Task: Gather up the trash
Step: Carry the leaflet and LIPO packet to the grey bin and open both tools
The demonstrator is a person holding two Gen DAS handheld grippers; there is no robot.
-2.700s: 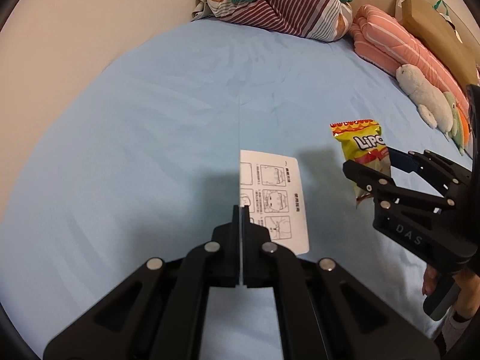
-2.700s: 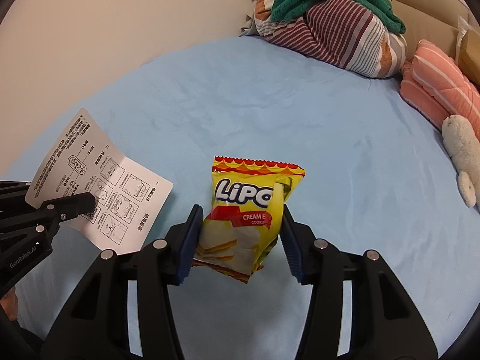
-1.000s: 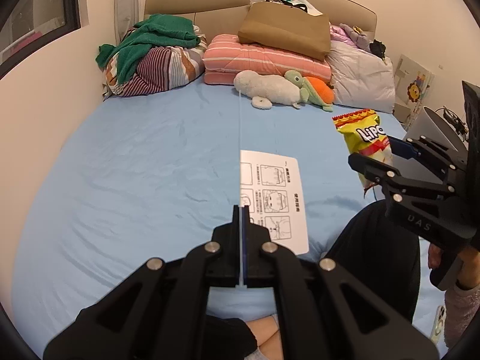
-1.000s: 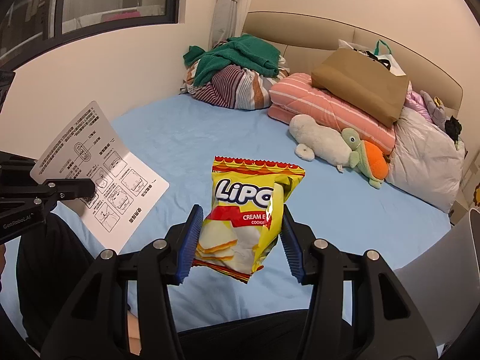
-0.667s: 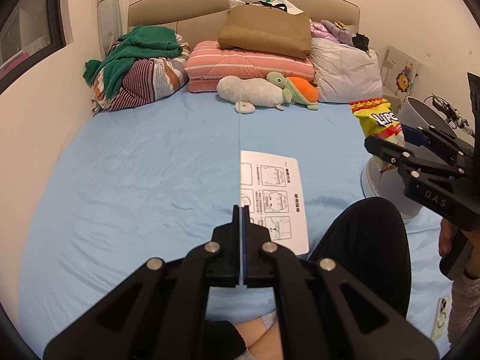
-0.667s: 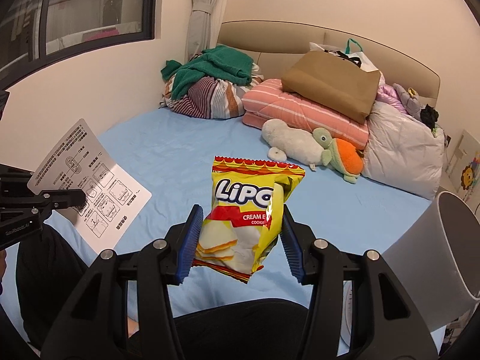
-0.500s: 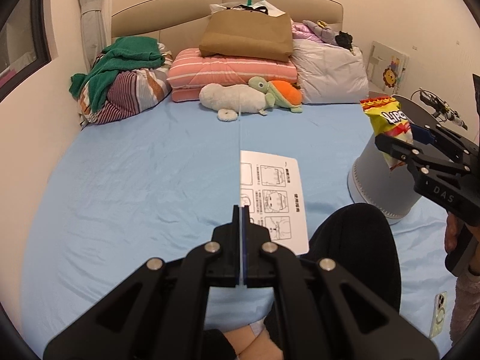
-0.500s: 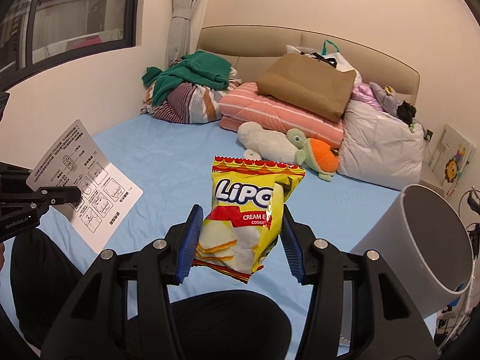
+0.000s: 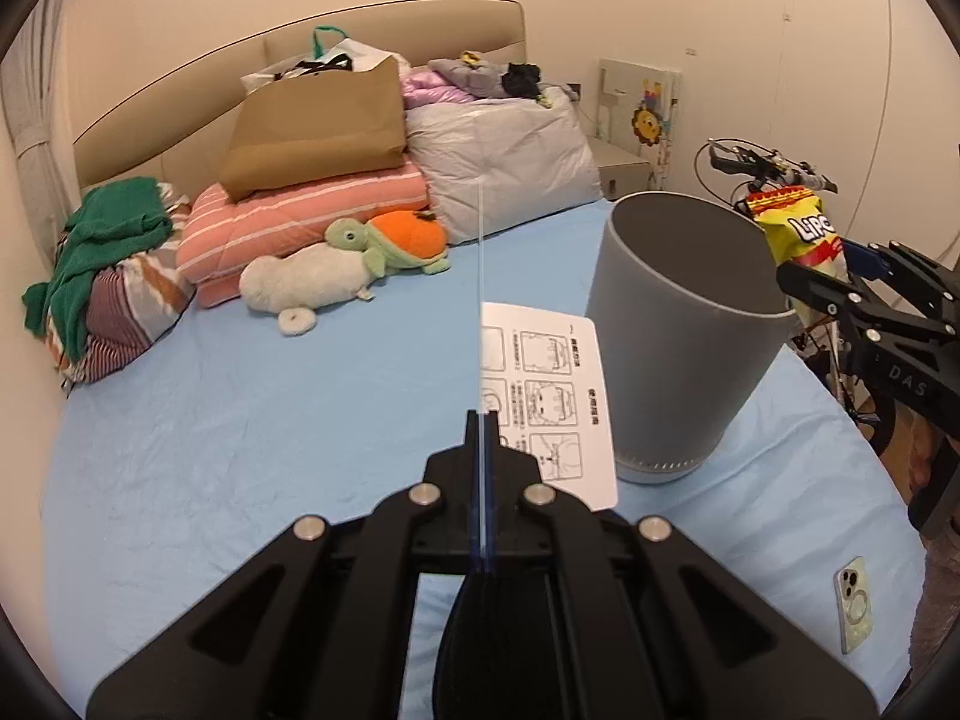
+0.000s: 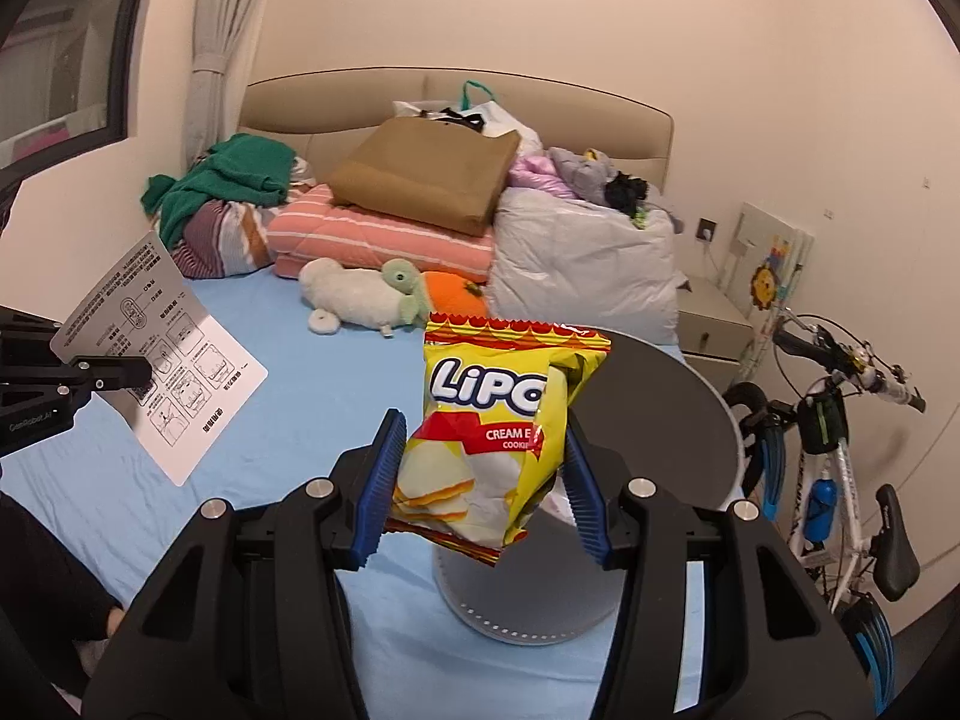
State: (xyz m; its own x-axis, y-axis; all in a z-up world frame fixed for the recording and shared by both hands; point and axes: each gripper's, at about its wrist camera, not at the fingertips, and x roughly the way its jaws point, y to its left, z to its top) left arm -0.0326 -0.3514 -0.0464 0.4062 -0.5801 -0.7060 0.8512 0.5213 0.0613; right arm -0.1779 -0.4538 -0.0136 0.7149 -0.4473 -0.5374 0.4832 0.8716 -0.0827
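Note:
My left gripper [image 9: 482, 420] is shut on a white instruction leaflet [image 9: 555, 402], held edge-on and upright above the blue bed. The same leaflet [image 10: 162, 354] shows at the left of the right wrist view. My right gripper [image 10: 480, 468] is shut on a yellow Lipo cookie bag [image 10: 498, 432], its blue pads pressing both sides. A grey round bin [image 9: 678, 336] stands on the bed just right of the leaflet. In the right wrist view the bin [image 10: 654, 408] sits right behind the bag. The bag [image 9: 801, 231] hangs beyond the bin's far right rim.
Pillows, a brown paper bag [image 9: 312, 120], plush toys [image 9: 336, 270] and a clothes heap [image 9: 108, 264] crowd the head of the bed. A bicycle [image 10: 840, 438] leans by the right wall. A phone [image 9: 852, 603] lies on the sheet at the right. A dark trouser leg [image 10: 42, 576] shows at lower left.
Both grippers swung to the right with their loads still held. The grey bin came into view and now stands close in front of them; the clothes heap slid off to the left.

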